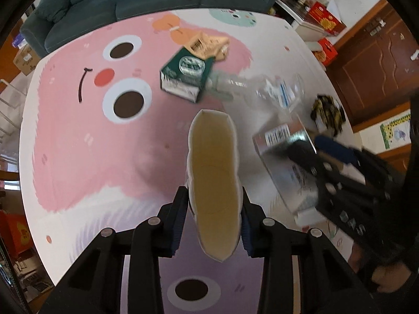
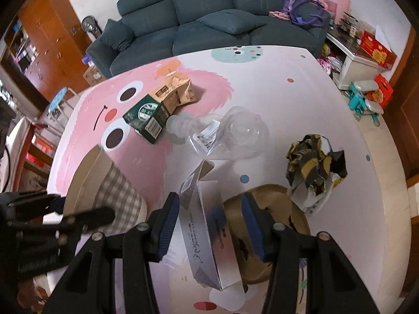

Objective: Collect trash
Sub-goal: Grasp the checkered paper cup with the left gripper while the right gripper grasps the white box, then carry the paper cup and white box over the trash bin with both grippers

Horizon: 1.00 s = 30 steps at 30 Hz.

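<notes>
Clamped btwn the left gripper point(image 1: 215, 225) pads is an open paper bag point(image 1: 213, 180), checked on the outside, brown inside, mouth squashed into a long slot running near-to-far along the fingers; grip looks firm w/ both pads pressing its sides. Right gripper point(image 2: 209, 225) has a silver-grey carton point(image 2: 207, 225) btwn its spread fingers, long axis also near-to-far, one flap end popped up at the far end; left pad seems to touch the box's side, right pad looks clear of it, over a brown paper piece point(image 2: 264, 209) lying under the carton, so can't tell if it's gripped or just straddled. Key relation: bag sits to the left of the carton, close, its mouth facing up, so the carton prob. has to lift, swing left and go in end-first, lined up w/ the slot. Rest of trash lies farther off on the pink cartoon mat point(image 2: 301, 110): green carton point(image 2: 146, 120) and tan carton point(image 2: 175, 91) touching, clear plastic bottle point(image 2: 222, 133) just right of those, crumpled black-yellow wrapper point(image 2: 314, 162) far right, nearer the right gripper.
</notes>
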Available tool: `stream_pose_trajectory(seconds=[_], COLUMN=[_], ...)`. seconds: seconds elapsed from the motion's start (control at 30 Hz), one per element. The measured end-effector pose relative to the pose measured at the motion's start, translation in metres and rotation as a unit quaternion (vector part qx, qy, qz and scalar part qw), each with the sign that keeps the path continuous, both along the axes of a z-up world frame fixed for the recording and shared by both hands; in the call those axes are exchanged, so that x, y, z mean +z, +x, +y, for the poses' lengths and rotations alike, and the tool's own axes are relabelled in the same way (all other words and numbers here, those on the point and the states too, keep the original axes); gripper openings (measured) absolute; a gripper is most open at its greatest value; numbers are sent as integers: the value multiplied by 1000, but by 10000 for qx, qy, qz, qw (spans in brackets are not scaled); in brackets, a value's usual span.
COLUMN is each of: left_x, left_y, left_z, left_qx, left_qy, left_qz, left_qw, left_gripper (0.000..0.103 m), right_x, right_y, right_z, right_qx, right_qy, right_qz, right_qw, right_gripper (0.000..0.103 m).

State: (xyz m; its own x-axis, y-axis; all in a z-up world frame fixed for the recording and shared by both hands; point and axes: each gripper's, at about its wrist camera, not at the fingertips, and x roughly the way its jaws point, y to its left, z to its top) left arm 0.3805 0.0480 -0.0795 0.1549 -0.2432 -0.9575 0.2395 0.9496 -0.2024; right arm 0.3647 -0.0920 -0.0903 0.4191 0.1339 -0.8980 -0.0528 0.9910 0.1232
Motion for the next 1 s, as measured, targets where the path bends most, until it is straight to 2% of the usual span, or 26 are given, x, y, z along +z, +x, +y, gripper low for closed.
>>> stream_pose_trajectory(seconds=[0.2,0.23,0.3,0.43,0.8,1.0], left_x=[0,1,1,2,17,42], left_y=[-12,-13,-13,-16,-56,-115], left_z=[0,1,4,9,6,-6], left_qx=[-27,-19,-4,34,-113,-85], left_qy=[-42,-49,-44,-47,-82,-75], left_qz=[54,55,47,35,-79,-335], left_qw=[10000,10000,10000,10000,9999,9994], left_gripper=[35,35,35,35,35,35], right_x=[-6,-6,-6,-4,18,35], right_y=[0,0,-1,-6,-57,-109], right_z=[12,14,18,21,12,0], right_qx=[276,326,401,428,141,35], right_qy=[-243,-259,-231,78,647,870], right_qz=[10,8,19,62,-51,-269], right_qw=[9993,9991,9989,9990,9978,9958], right_gripper=[48,40,31,23,20,20])
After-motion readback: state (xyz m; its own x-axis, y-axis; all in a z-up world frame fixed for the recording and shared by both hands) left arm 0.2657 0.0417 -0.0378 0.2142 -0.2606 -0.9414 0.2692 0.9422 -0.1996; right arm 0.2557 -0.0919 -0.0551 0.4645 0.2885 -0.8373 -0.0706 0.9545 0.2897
